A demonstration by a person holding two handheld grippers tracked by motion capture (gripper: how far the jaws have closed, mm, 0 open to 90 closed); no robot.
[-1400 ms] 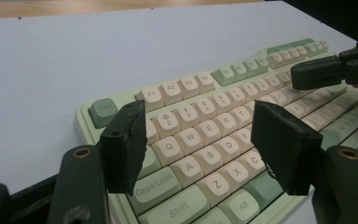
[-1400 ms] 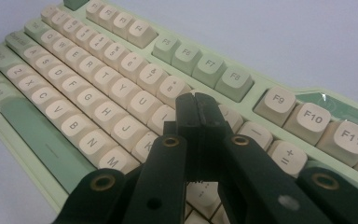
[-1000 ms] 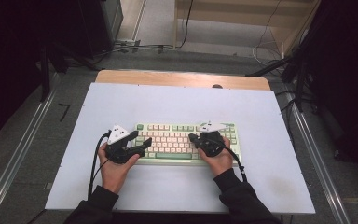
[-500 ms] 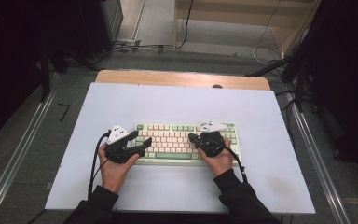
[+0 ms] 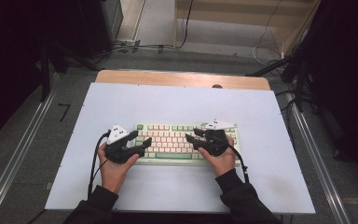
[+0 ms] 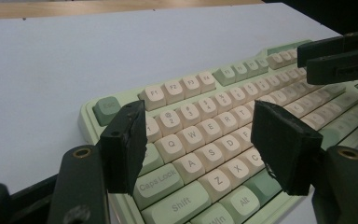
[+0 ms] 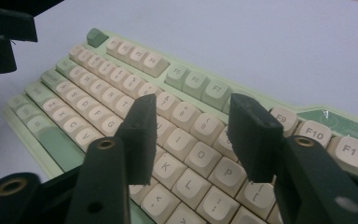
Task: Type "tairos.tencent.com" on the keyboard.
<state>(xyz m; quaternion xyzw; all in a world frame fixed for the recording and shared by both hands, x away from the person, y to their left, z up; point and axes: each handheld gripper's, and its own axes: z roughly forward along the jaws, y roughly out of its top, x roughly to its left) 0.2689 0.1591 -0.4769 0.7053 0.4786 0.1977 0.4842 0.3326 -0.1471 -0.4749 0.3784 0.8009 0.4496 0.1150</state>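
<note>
Left gripper (image 5: pixel 141 142) released over keyboard (image 5: pixel 172 140) | right gripper (image 5: pixel 193 137) released – risk: wide jaws could catch neighbouring keys

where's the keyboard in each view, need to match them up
High view: keyboard at table centre, between both grippers.
Left gripper view: keyboard, its Esc end nearest, running to upper right.
Right gripper view: keyboard, its F-key end nearest, running to upper left.
Shared landmark: the green Esc key.
</note>
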